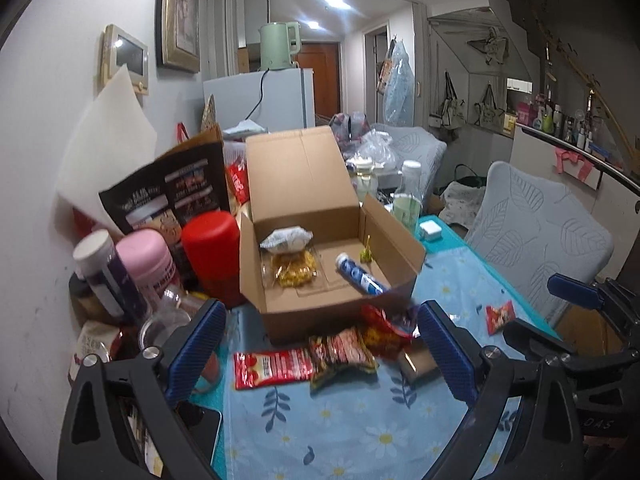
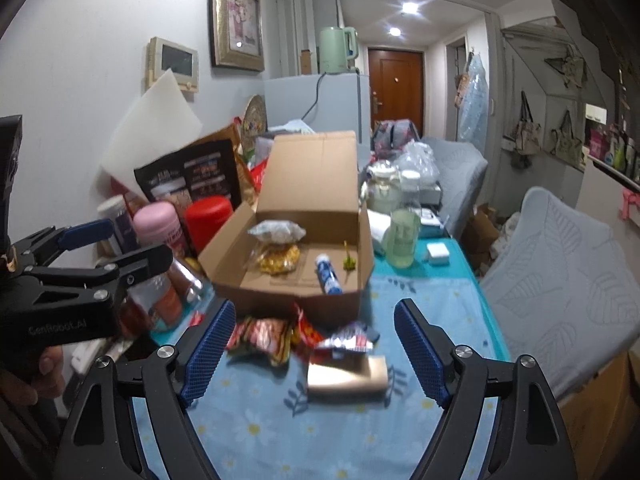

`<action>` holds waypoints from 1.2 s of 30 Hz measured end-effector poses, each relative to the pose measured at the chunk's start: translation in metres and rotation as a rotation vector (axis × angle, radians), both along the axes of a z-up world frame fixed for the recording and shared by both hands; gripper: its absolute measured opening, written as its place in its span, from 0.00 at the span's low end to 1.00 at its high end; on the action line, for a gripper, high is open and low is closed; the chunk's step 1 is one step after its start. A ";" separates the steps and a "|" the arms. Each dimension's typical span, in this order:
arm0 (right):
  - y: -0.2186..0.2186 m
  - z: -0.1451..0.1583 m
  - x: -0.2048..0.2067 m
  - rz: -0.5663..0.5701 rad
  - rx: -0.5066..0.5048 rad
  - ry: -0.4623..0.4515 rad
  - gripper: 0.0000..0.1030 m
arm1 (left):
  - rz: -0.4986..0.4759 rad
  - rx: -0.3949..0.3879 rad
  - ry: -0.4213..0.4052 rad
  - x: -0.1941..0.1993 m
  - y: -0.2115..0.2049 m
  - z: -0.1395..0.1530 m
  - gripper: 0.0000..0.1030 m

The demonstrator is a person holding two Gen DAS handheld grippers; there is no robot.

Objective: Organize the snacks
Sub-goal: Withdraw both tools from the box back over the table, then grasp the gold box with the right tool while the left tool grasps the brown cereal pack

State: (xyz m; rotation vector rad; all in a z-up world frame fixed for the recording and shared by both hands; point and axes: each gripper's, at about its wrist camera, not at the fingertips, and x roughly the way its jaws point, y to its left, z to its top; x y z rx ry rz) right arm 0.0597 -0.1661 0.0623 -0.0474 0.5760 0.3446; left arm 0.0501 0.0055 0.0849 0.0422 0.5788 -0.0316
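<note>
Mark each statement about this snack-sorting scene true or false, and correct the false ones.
1. The cardboard box stands open with its lid raised. True.
2. The box is empty. False: it holds a yellow snack bag, a grey-white packet and a blue tube, among other bits.
3. Several snack packets lie on the floral tablecloth in front of the box. True.
4. The right gripper is clamped on a packet. False: its jaws stand apart with nothing gripped.
5. The left gripper is open. True.
6. The red canister sits to the right of the box. False: it stands to the box's left.
</note>
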 end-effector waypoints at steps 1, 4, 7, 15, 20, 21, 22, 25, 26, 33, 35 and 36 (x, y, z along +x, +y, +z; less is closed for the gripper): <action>-0.001 -0.004 -0.002 -0.003 -0.005 0.008 0.80 | -0.001 -0.009 -0.001 -0.002 0.001 -0.003 0.95; -0.002 -0.019 -0.006 -0.011 -0.015 0.032 0.80 | -0.006 -0.019 0.005 -0.009 0.001 -0.014 0.95; -0.002 -0.033 -0.009 -0.023 -0.021 0.058 0.80 | -0.004 -0.021 0.018 -0.013 0.001 -0.024 0.95; -0.002 -0.075 -0.004 -0.036 -0.017 0.169 0.80 | -0.030 -0.068 0.066 -0.005 0.003 -0.052 0.95; -0.006 -0.109 0.015 -0.044 -0.004 0.280 0.80 | -0.043 -0.122 0.115 0.012 -0.001 -0.073 0.95; -0.008 -0.112 0.018 -0.051 0.005 0.290 0.80 | -0.042 -0.139 0.125 0.016 -0.001 -0.077 0.95; -0.011 -0.115 0.022 -0.059 0.018 0.298 0.80 | -0.043 -0.148 0.138 0.020 -0.002 -0.081 0.95; -0.018 -0.124 0.034 -0.077 0.041 0.325 0.80 | -0.027 -0.136 0.158 0.033 -0.006 -0.091 0.95; -0.020 -0.127 0.038 -0.085 0.045 0.334 0.80 | -0.022 -0.133 0.161 0.036 -0.006 -0.093 0.95; -0.029 -0.156 0.071 -0.124 0.082 0.432 0.80 | 0.008 -0.134 0.202 0.064 -0.003 -0.116 0.95; -0.031 -0.162 0.079 -0.126 0.098 0.459 0.80 | 0.020 -0.123 0.227 0.075 -0.002 -0.125 0.95; -0.031 -0.166 0.083 -0.129 0.102 0.472 0.80 | 0.022 -0.122 0.237 0.079 -0.002 -0.128 0.95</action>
